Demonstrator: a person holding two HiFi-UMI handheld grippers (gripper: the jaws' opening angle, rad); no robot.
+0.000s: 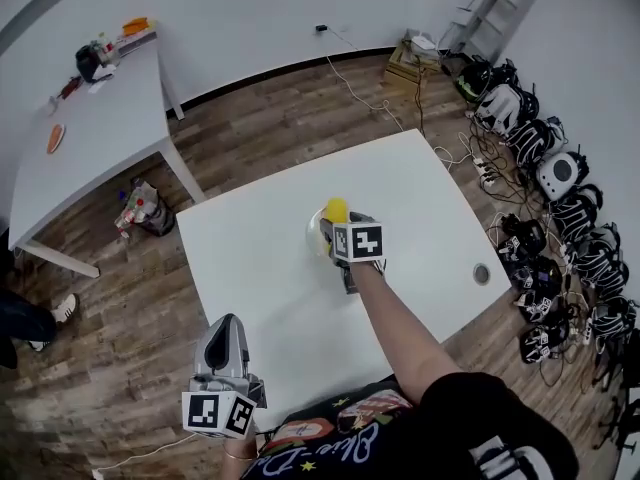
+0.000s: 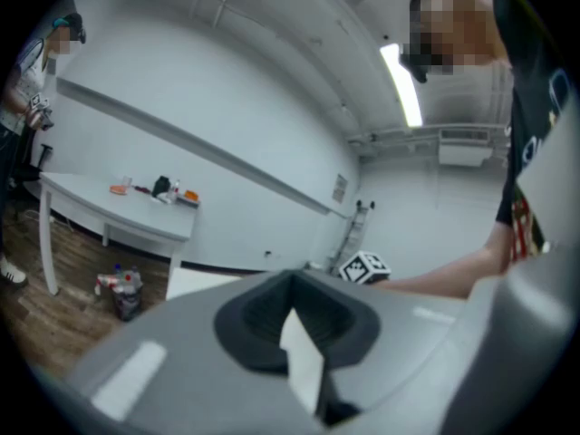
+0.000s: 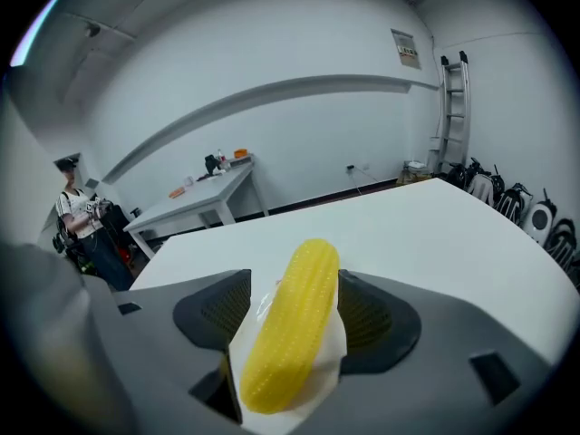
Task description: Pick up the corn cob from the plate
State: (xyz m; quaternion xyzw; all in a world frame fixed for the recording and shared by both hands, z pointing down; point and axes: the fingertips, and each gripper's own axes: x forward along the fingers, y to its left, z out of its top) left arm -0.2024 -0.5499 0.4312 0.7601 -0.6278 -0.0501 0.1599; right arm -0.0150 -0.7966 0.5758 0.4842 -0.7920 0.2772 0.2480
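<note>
A yellow corn cob (image 1: 336,209) lies on a small white plate (image 1: 313,234) in the middle of the white table (image 1: 260,278). My right gripper (image 1: 337,226) reaches over the plate from the near side. In the right gripper view the corn cob (image 3: 290,333) lies lengthwise between the open jaws of the right gripper (image 3: 294,288), resting on the plate (image 3: 337,356); the left pad stands clear of it. My left gripper (image 1: 225,324) hovers at the table's near left edge, far from the plate. The left gripper (image 2: 290,293) points level across the room with its jaws together and nothing held.
A grey side table (image 1: 90,128) with small items stands at the back left, with bottles and a bag (image 1: 143,211) on the floor beside it. Several headsets (image 1: 560,238) and cables line the right wall. A person (image 3: 77,220) stands by the side table.
</note>
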